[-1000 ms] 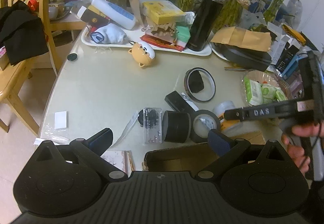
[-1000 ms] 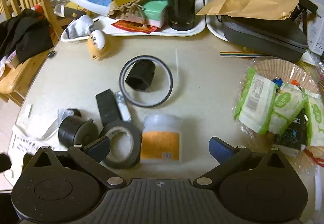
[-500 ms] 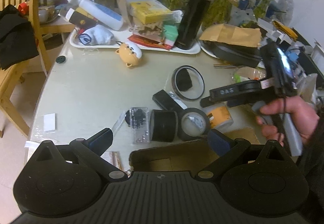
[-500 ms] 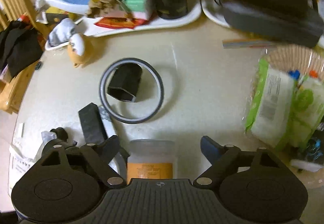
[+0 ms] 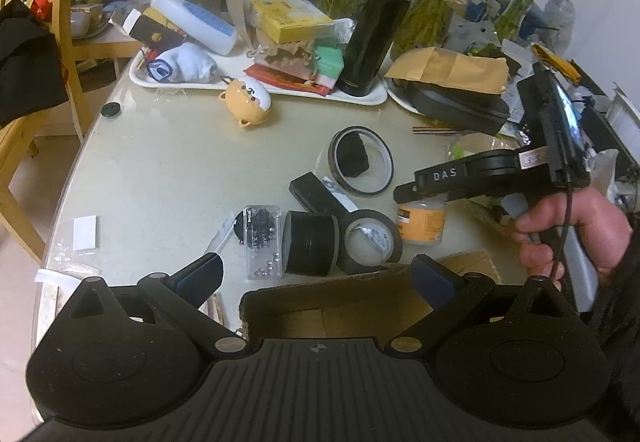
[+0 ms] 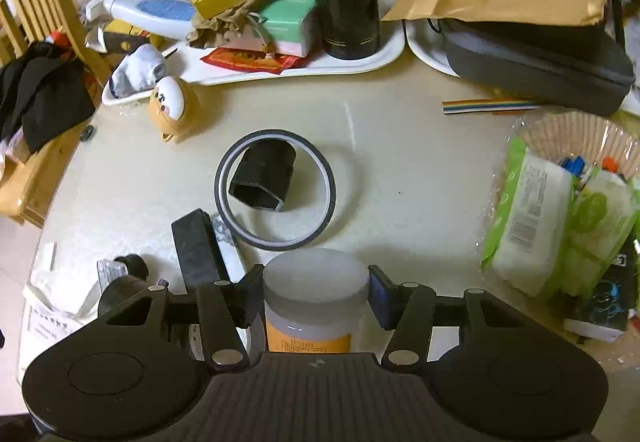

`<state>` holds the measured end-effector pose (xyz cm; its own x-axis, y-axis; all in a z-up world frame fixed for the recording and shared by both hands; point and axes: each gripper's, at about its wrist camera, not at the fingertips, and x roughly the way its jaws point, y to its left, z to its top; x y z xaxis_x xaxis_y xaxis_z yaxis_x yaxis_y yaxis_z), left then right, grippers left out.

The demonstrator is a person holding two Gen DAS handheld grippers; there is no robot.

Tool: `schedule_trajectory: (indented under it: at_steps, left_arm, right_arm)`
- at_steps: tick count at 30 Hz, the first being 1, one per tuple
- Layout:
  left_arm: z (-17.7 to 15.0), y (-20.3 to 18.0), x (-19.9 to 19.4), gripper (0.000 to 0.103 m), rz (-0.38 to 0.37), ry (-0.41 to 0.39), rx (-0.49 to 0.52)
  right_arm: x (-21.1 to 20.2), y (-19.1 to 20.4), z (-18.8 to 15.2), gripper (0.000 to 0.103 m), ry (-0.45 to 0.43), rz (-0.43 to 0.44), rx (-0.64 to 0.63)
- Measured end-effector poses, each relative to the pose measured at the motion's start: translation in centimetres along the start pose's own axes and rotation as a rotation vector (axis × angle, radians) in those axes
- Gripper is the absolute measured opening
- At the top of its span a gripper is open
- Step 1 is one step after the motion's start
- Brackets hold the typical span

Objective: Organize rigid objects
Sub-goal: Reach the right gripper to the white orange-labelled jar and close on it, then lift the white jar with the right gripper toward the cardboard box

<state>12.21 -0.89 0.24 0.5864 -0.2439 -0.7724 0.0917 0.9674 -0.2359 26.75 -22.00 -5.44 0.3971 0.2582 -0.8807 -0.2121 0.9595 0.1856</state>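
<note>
jar: small white plastic jar (image 6: 315, 298), frosted lid, orange label, upright on table (image 6: 400, 146), just beside tape roll (image 5: 373, 241), near the cardboard box (image 5: 360, 306)
right gripper: (image 6: 316, 296) straddles the jar at lid height; jaws have just been closing, jar between them; left pad looks to touch the lid rim, right pad touching or a hair off, cannot tell, so grip not confirmed
left gripper: (image 5: 316, 274) wide apart, nothing in it, hangs over the box edge
handling: judged light, stiff, smooth sides, likely a bit slippery; not fragile; contents unknown
hold point: across the lid or just under it, pads on opposite sides; lower on the label gives more flat surface
risk: round body may twist or slip if pinched off-centre; tape roll close on the left finger side
step: closing on jar, lift not yet begun
</note>
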Motion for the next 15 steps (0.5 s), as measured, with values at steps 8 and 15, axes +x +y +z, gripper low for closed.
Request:
schedule_trajectory:
  at_steps: [8, 15]
  left_arm:
    - [0.3, 0.2, -0.4, 0.102, -0.005, -0.016, -0.016]
    - [0.2, 0.3, -0.5, 0.102, -0.003, -0.017, -0.013]
  right_arm:
    - [-1.0, 1.5, -0.8, 0.056, 0.018, -0.052, -0.076]
    - [-1.0, 2.6, -0.8, 0.056, 0.002, -0.087, -0.131]
